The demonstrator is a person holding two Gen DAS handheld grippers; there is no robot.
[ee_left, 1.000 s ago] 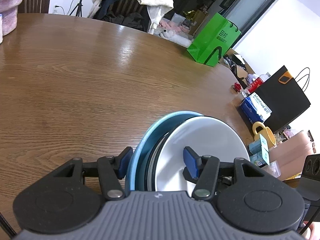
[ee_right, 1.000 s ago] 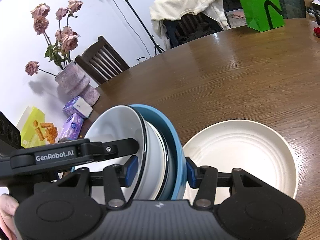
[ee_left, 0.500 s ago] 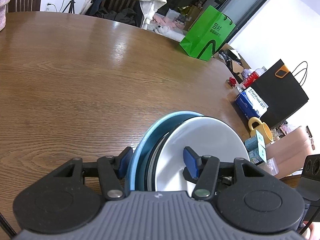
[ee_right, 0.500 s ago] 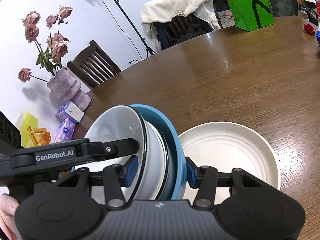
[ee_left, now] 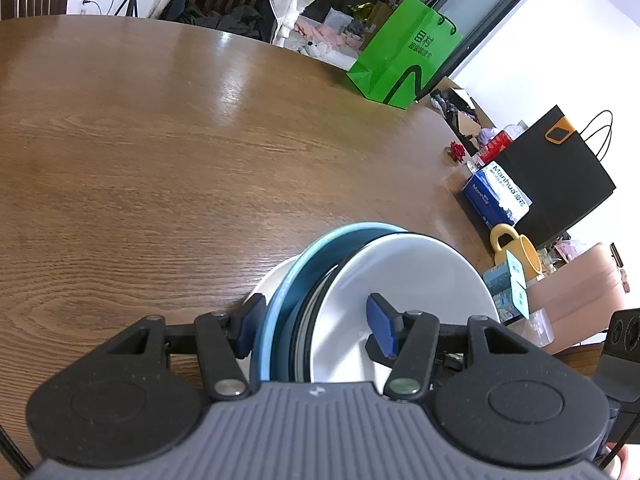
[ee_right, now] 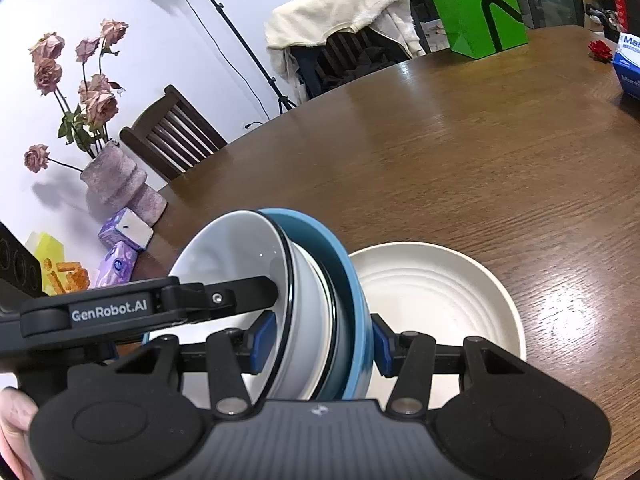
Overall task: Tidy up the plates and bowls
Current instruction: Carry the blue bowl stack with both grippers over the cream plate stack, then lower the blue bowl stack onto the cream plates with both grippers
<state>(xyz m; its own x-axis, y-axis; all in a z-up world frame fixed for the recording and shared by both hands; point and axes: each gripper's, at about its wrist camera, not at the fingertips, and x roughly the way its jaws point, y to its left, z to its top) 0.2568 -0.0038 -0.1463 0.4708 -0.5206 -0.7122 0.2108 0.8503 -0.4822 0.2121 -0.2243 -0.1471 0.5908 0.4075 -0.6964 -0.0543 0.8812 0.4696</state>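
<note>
A nested stack of dishes hangs above the wooden table (ee_left: pixel 160 160): a blue dish (ee_left: pixel 280 292) on the outside and a white bowl (ee_left: pixel 416 276) with a dark rim inside it. My left gripper (ee_left: pixel 316 324) is shut on the stack's rim, one pad under the blue dish and one inside the white bowl. From the opposite side my right gripper (ee_right: pixel 322 342) is shut on the same stack (ee_right: pixel 320 280). The left gripper's finger (ee_right: pixel 240 296) reaches into the white bowl. A cream ribbed plate (ee_right: pixel 436 292) lies on the table just beside and below the stack; its rim (ee_left: pixel 266 282) peeks out.
A green bag (ee_left: pixel 400 60), a black bag (ee_left: pixel 560 176), a tissue box (ee_left: pixel 496 196) and a yellow mug (ee_left: pixel 516 252) stand along the table's right edge. A vase of dried roses (ee_right: pixel 116 184), small packets (ee_right: pixel 120 248) and chairs (ee_right: pixel 176 136) are at the left. A hand (ee_right: pixel 12 428) holds the left gripper.
Both grippers have carried the stack across the table toward the cream plate, which now lies closer to the stack; its rim has come into the left wrist view.
</note>
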